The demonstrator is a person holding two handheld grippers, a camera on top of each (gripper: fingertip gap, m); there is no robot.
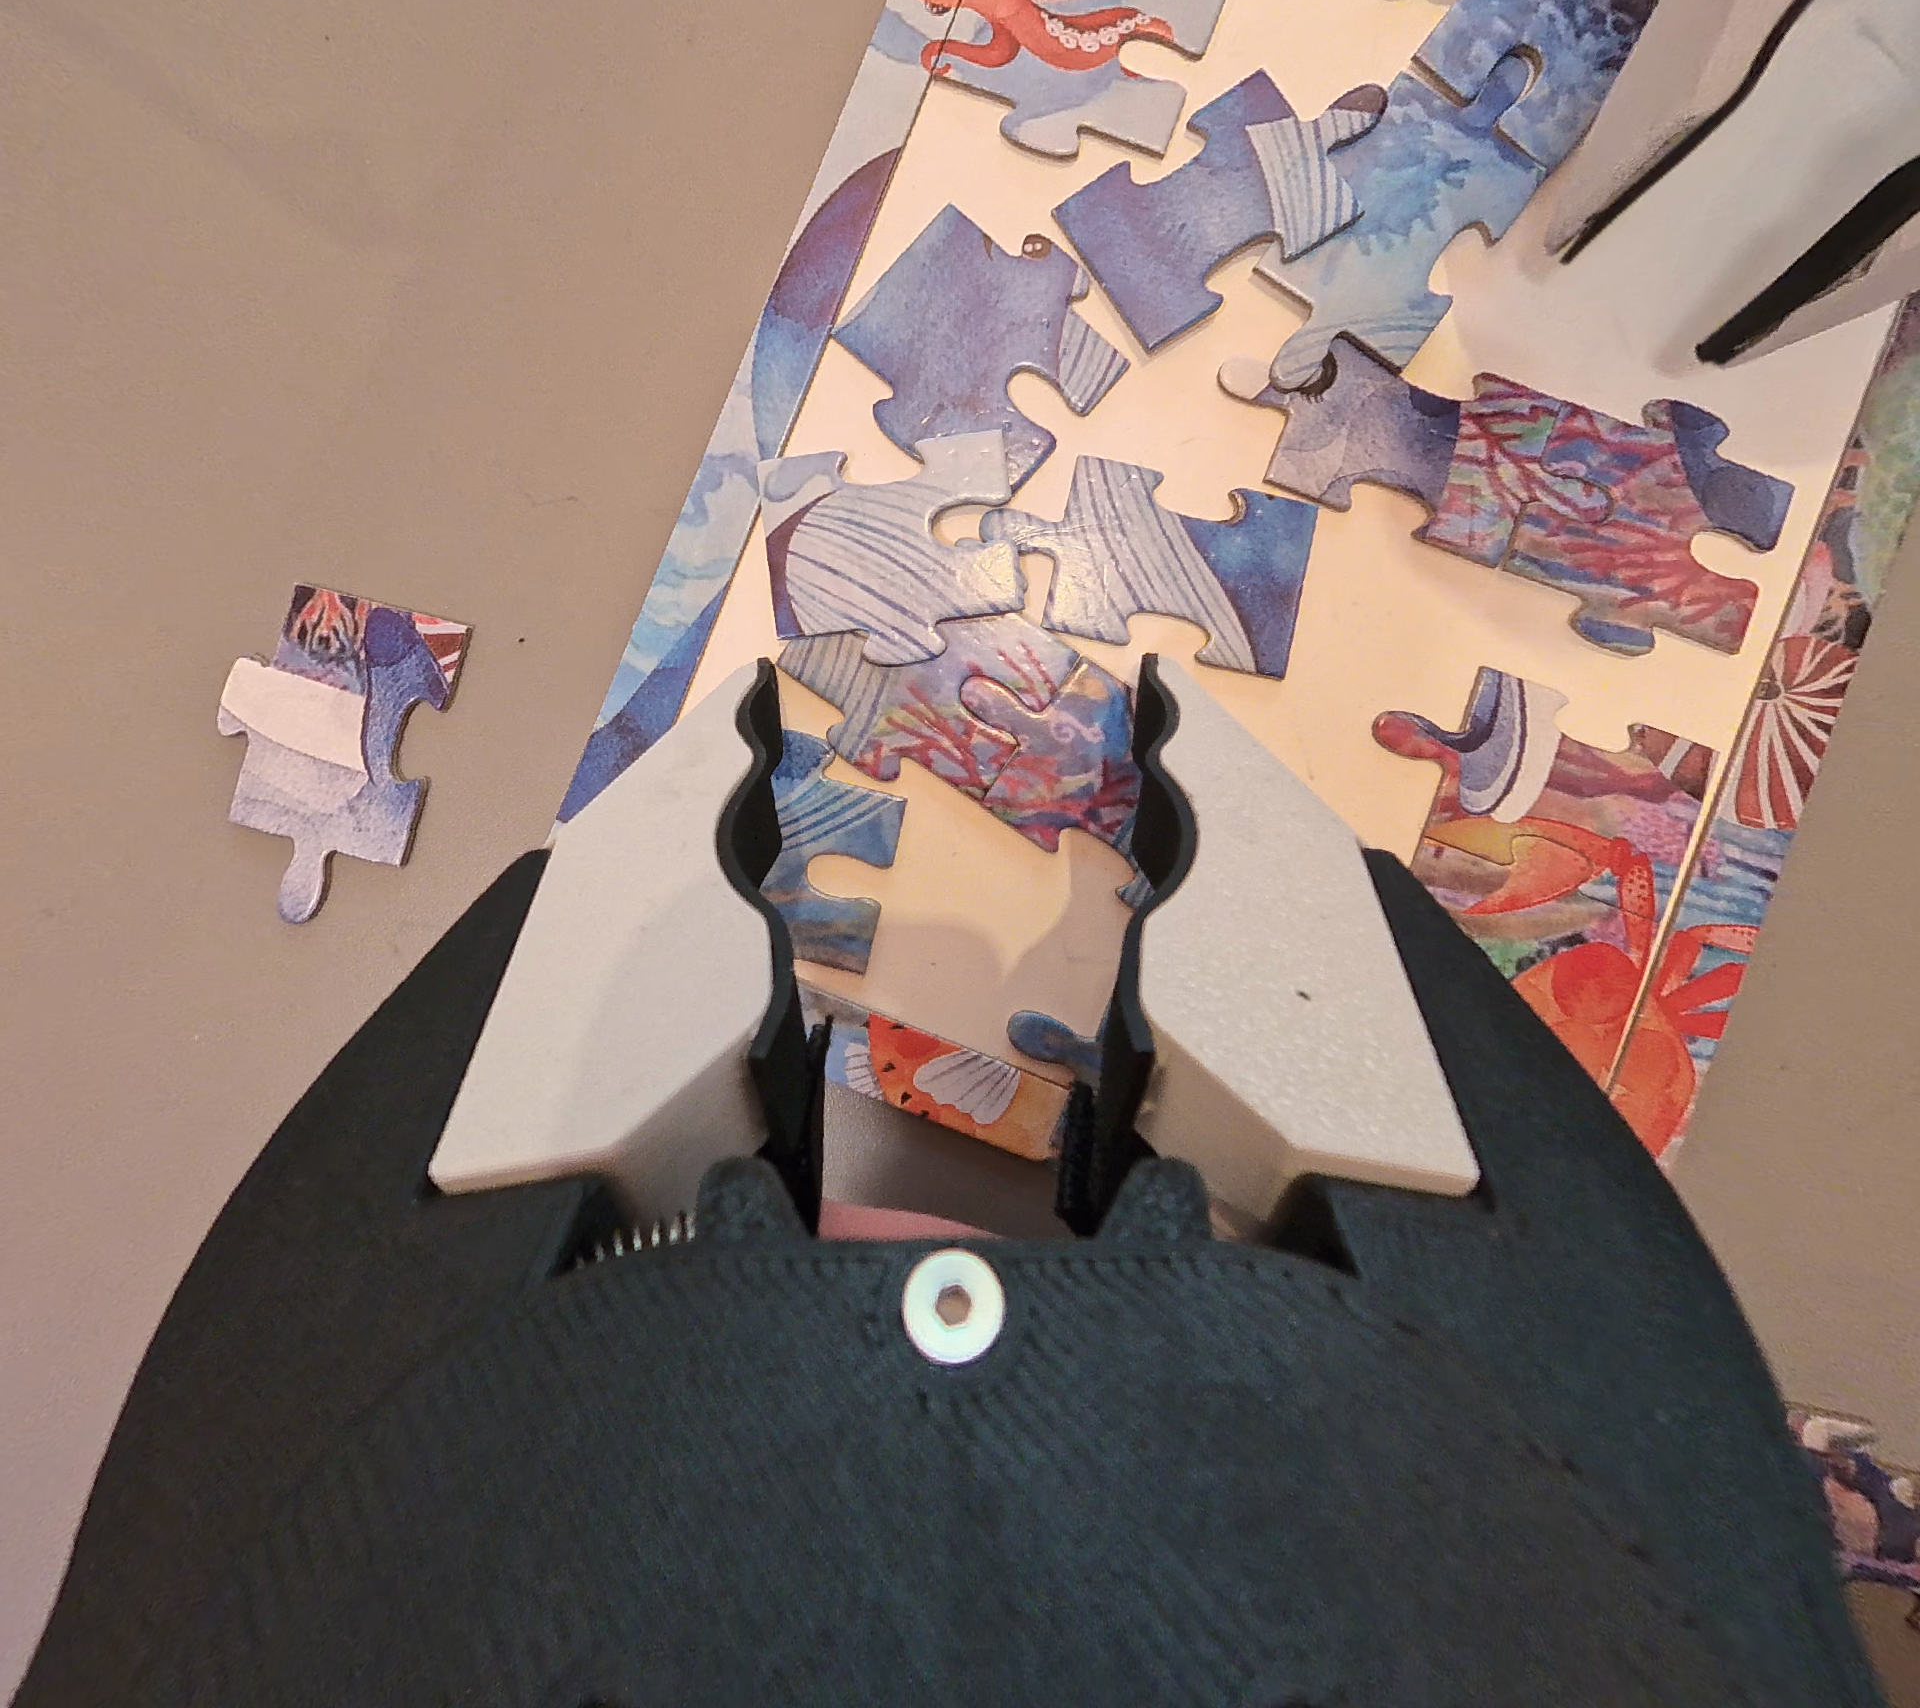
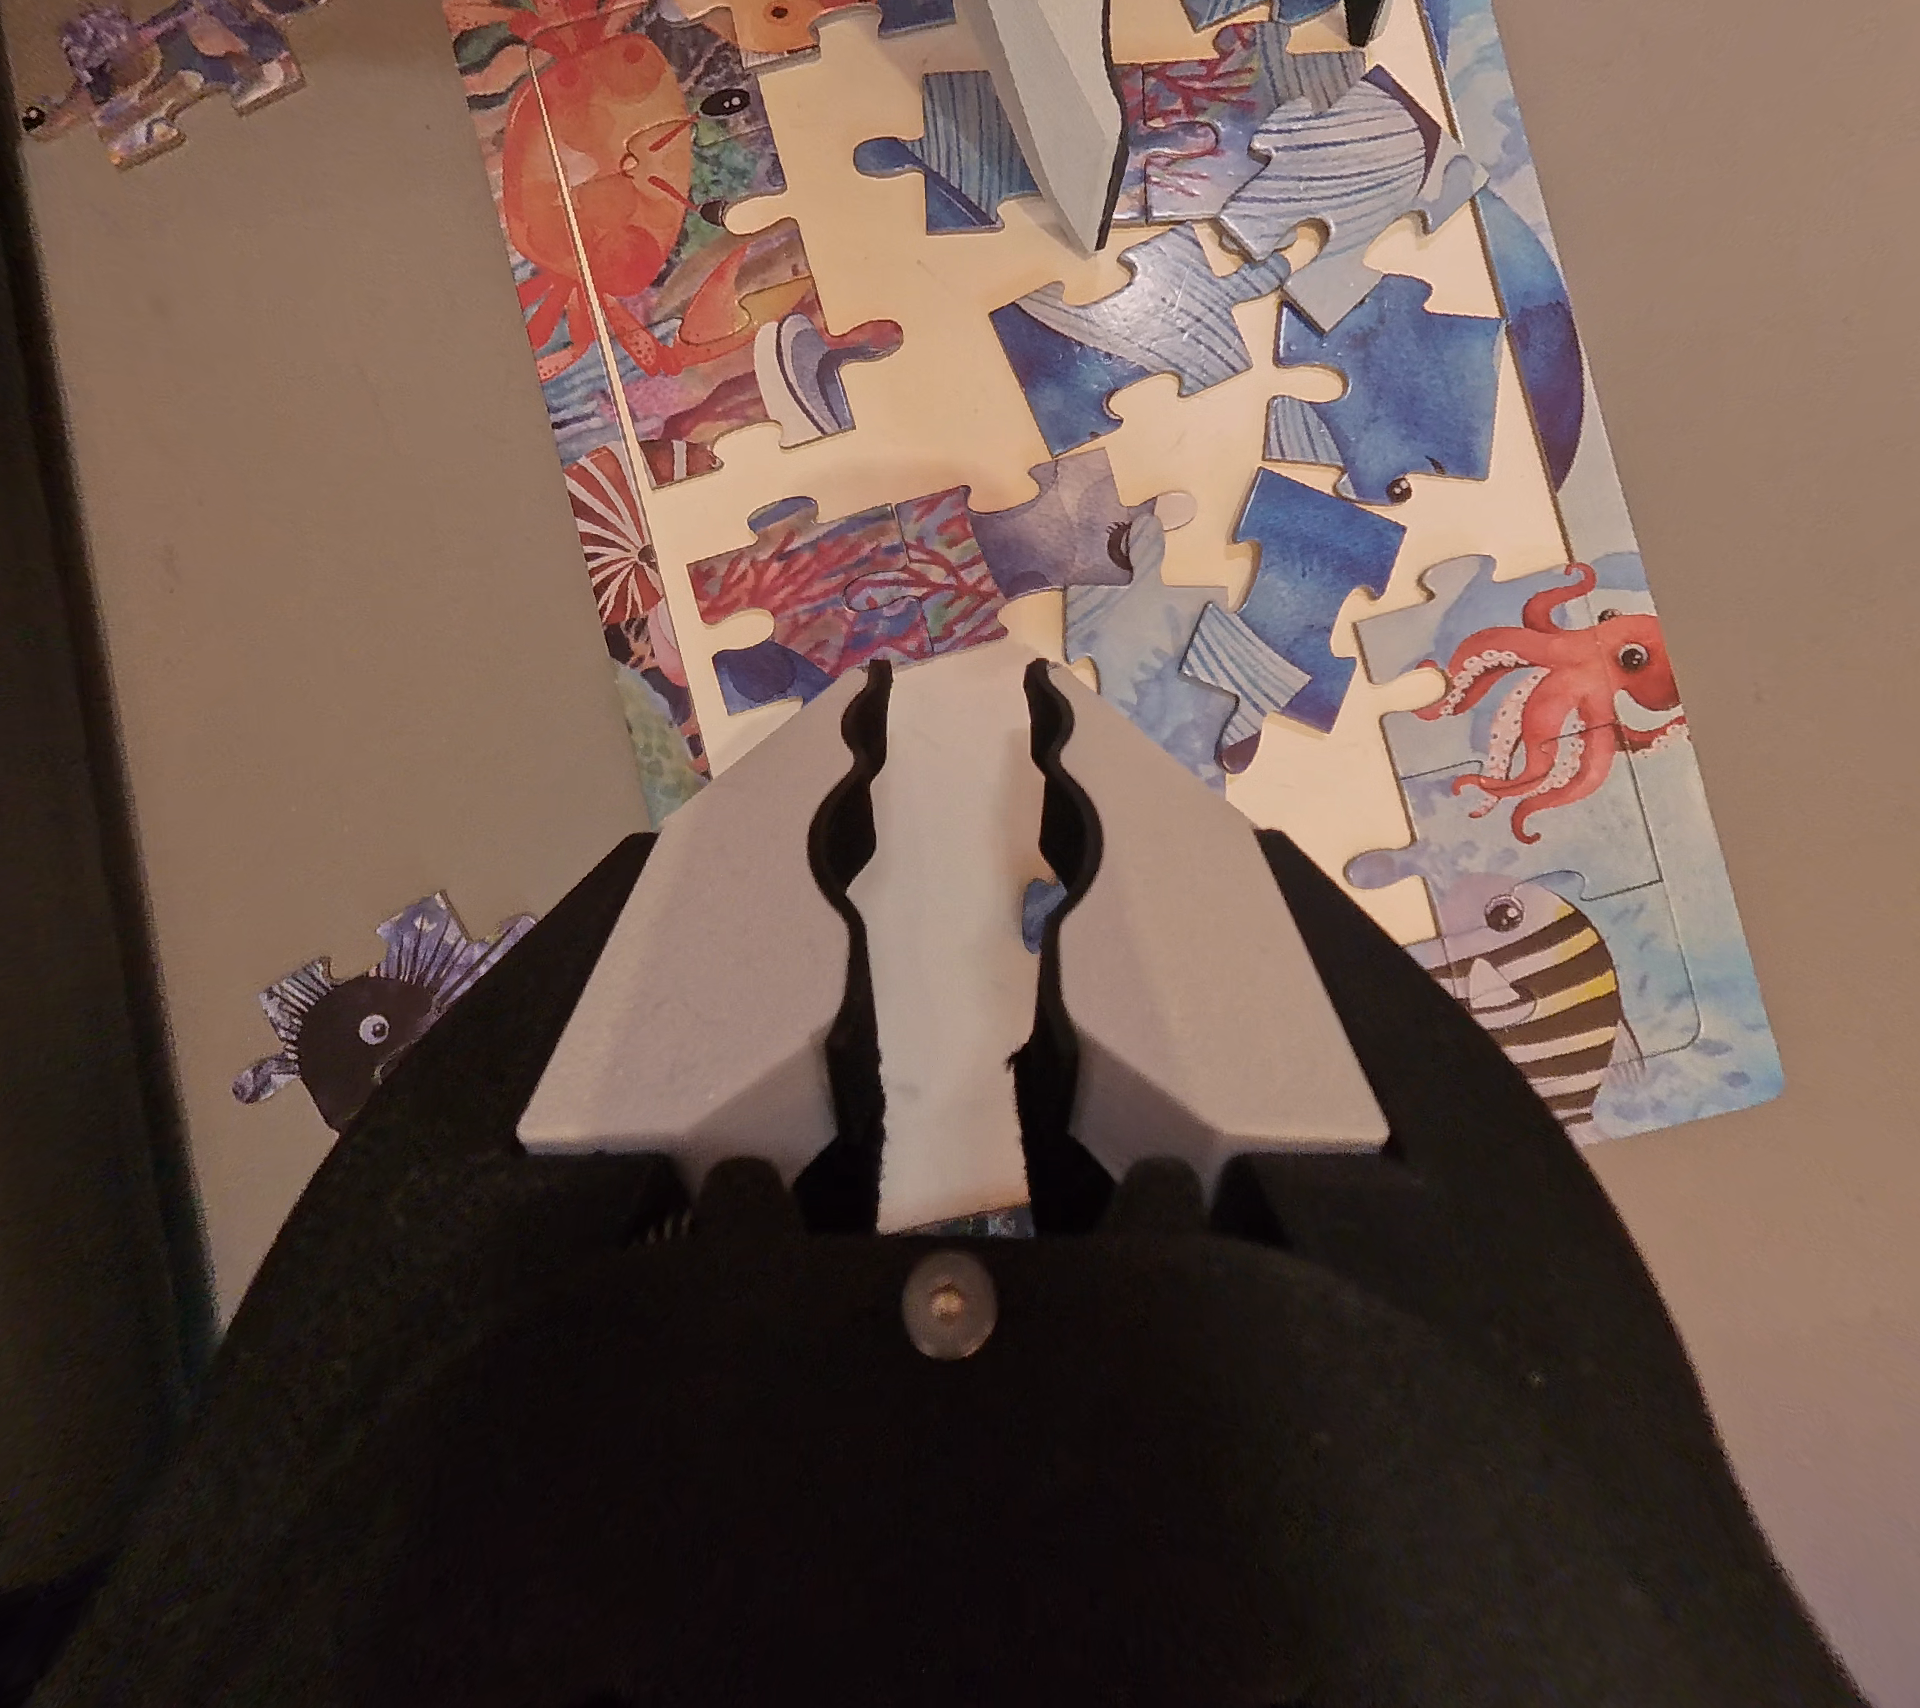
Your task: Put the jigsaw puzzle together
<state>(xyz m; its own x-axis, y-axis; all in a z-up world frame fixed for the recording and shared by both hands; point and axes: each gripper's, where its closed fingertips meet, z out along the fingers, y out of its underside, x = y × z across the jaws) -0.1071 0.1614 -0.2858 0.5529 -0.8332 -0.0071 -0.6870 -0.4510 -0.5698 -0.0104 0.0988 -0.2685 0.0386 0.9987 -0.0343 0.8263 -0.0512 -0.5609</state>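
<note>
Two views look down my two handheld grippers onto a sea-life jigsaw puzzle tray (image 2: 1704,1014) lying on a grey-brown table (image 1: 312,204).

My left gripper (image 1: 956,669) is released, its jaws spread wide. It hovers over a joined pair of coral pieces (image 1: 997,744) near the tray's edge, which I judge it is ready to nudge or steady.

My right gripper (image 2: 958,671) is clenched on a pale puzzle piece (image 2: 951,931). The piece's blank back faces the camera, with only a blue nub peeking out at 3 o'clock. I hold it above the tray's near edge, probably while choosing its slot.

In the right view, the octopus section (image 2: 1569,682) at 3 o'clock and the crab section (image 2: 603,183) at 10 o'clock look seated. The blue striped whale pieces (image 2: 1143,349) in the middle lie loose and askew, with bare cream backing between them. So the puzzle seems roughly half built.

Spare pieces wait on the table:
- a blue one (image 1: 343,744) at 9 o'clock in the left view
- a purple one (image 2: 177,58) at 10 o'clock in the right view
- a dark fish piece (image 2: 364,1024) at 8 o'clock in the right view, half hidden behind my gripper body

The printed side of the held piece is hidden, so I cannot tell where it belongs. Both gripper bodies cover the tray's nearest parts, and its far end is cut off in the left view.
</note>
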